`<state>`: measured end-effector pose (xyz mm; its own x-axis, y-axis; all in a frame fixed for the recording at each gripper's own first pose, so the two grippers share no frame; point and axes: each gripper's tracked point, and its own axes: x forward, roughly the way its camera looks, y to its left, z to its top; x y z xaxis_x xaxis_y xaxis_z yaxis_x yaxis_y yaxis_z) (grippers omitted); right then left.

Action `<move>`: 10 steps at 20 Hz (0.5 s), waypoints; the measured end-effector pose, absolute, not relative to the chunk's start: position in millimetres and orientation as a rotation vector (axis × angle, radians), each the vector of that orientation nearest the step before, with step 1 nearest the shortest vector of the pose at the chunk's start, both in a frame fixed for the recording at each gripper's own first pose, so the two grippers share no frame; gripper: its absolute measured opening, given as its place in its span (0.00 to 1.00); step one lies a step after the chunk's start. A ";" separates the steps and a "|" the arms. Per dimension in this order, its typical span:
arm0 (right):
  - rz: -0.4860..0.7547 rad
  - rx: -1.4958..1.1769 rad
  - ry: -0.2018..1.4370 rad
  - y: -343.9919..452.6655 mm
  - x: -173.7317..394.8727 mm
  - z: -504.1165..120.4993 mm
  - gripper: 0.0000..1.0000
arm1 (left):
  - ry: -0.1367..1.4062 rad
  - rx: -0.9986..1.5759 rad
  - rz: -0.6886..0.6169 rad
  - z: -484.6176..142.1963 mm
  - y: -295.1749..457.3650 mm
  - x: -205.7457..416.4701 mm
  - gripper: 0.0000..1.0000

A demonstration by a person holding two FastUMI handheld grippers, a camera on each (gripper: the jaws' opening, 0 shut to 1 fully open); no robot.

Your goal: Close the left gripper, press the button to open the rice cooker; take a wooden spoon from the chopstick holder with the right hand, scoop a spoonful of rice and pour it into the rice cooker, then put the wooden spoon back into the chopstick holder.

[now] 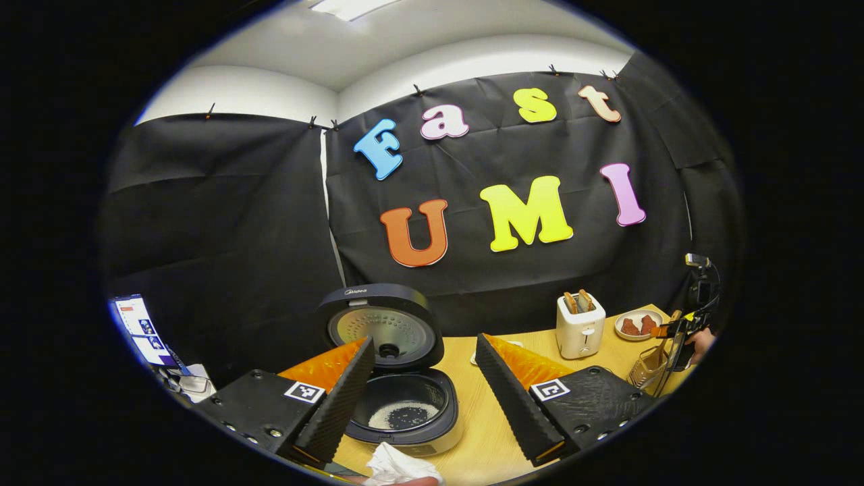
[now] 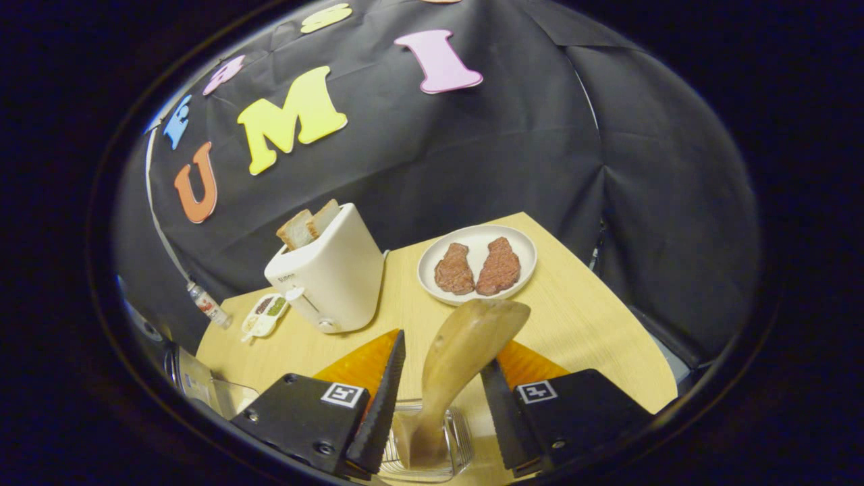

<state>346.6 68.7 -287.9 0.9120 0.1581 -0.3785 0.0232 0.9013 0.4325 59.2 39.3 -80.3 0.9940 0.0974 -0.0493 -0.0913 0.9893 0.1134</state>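
Observation:
The rice cooker (image 1: 432, 439) stands open on the wooden table, its lid (image 1: 381, 324) raised, and a little rice (image 1: 405, 415) lies in the dark pot. My left gripper (image 1: 424, 343) hovers in front of it, open, with nothing between its fingers. The wooden spoon (image 2: 466, 337) stands bowl up in the clear chopstick holder (image 2: 455, 435). My right gripper (image 2: 443, 351) is open around the spoon, which leans near the right finger with a gap on the left. In the left gripper view the right gripper (image 1: 678, 337) is far right above the holder (image 1: 648, 368).
A white toaster (image 2: 331, 277) with bread slices stands left of the spoon. A plate (image 2: 523, 253) with two pieces of meat lies beyond it. A small sauce dish (image 2: 265, 314), a bottle (image 2: 206, 304) and a clear box (image 2: 196, 385) sit left. Crumpled tissue (image 1: 398, 466) lies before the cooker.

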 end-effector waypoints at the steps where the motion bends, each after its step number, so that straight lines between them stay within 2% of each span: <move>1: 0.066 0.435 0.420 67.7 349.3 -290.4 0.59 | 0.057 0.117 0.094 -81.3 39.8 60.0 0.95; 3: 0.038 0.441 0.437 65.5 349.8 -295.6 0.39 | 0.056 0.129 0.099 -80.8 41.9 59.9 0.95; 4: 0.066 0.464 0.436 72.1 346.3 -294.4 0.34 | 0.057 0.127 0.100 -80.4 43.4 59.2 0.95; 5: 0.079 0.473 0.435 74.7 347.9 -294.3 0.31 | 0.056 0.123 0.101 -80.9 44.2 59.5 0.95; 6: 0.084 0.474 0.429 76.3 346.6 -293.2 0.28 | 0.058 0.120 0.101 -81.2 44.2 59.6 0.90; 7: 0.093 0.468 0.424 77.9 345.4 -291.2 0.28 | 0.059 0.119 0.103 -82.0 46.0 60.1 0.90; 8: 0.108 0.460 0.415 79.4 344.9 -288.8 0.26 | 0.061 0.118 0.107 -82.9 47.1 60.0 0.95; 10: 0.127 0.442 0.395 84.5 338.1 -280.1 0.24 | 0.061 0.110 0.106 -82.4 47.5 58.6 0.95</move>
